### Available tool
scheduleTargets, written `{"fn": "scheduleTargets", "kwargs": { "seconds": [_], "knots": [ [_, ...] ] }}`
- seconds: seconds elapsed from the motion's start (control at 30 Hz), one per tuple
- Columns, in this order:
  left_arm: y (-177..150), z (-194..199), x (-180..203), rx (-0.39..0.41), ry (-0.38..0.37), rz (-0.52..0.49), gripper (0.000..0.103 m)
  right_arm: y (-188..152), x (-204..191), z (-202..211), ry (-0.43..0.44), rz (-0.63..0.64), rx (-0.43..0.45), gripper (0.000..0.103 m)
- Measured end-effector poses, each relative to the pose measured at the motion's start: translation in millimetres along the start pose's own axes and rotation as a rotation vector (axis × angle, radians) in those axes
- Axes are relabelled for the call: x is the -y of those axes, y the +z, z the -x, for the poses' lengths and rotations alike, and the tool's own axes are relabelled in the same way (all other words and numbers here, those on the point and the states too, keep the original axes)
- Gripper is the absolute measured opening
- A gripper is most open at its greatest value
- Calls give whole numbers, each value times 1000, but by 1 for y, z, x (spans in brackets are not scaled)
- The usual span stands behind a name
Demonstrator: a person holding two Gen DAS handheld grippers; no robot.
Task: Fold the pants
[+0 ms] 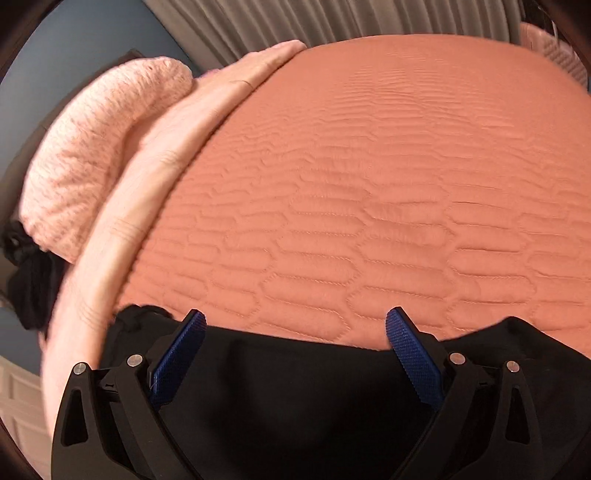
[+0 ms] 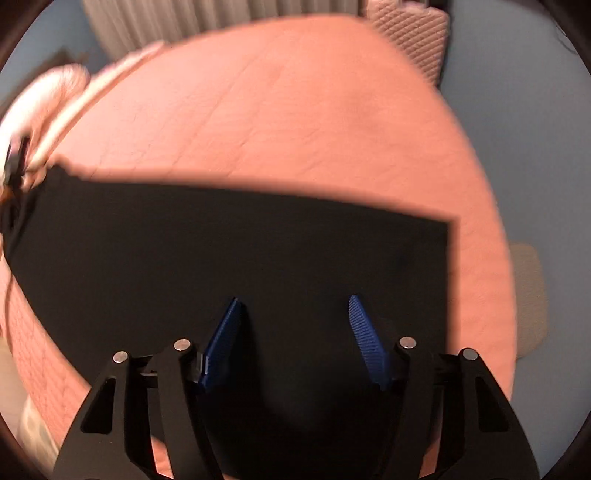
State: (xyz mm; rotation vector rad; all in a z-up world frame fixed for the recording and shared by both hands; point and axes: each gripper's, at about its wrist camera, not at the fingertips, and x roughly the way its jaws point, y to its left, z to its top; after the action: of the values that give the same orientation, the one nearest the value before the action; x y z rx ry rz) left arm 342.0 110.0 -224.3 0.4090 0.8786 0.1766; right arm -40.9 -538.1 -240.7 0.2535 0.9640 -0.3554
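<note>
Black pants (image 2: 236,251) lie flat on the salmon quilted bed cover (image 2: 295,118), as a wide dark rectangle with a square corner at the right. My right gripper (image 2: 293,306) is open above the cloth, its blue pads (image 2: 225,343) apart with nothing between them. In the left wrist view the pants (image 1: 295,387) show as a black band along the bottom. My left gripper (image 1: 295,321) is open over the pants' far edge, blue pads (image 1: 181,354) wide apart and empty.
The bed cover (image 1: 369,184) stretches ahead. A folded light pink blanket (image 1: 159,155) and a fluffy pink pillow (image 1: 92,147) lie along the left. A dark item (image 1: 29,273) sits at far left. Grey curtains (image 1: 295,22) hang behind. A quilted pink cushion (image 2: 413,37) stands at the back right.
</note>
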Motion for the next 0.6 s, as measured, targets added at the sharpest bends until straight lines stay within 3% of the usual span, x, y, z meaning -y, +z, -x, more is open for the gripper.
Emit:
{"fn": "scheduleTargets", "kwargs": {
  "seconds": [0.07, 0.13, 0.27, 0.33, 0.37, 0.47, 0.6],
  "knots": [
    [2, 26, -4, 45, -23, 40, 96, 7, 32, 16, -25, -108, 58, 59],
    [-4, 55, -12, 97, -90, 70, 97, 6, 44, 27, -15, -116, 65, 60],
    [-44, 113, 3, 173, -227, 82, 97, -1, 47, 12, 99, -63, -8, 59],
    [-65, 130, 10, 178, -272, 78, 97, -1, 38, 2, 83, 4, -19, 59],
    [-80, 142, 19, 171, -296, 74, 97, -3, 31, -1, 84, 42, -11, 52],
    [-116, 170, 38, 161, -316, 44, 97, -3, 23, 2, 62, 85, 34, 36],
    [-146, 202, 49, 189, -319, 6, 97, -3, 34, 12, 107, 69, 63, 36]
  ]
}}
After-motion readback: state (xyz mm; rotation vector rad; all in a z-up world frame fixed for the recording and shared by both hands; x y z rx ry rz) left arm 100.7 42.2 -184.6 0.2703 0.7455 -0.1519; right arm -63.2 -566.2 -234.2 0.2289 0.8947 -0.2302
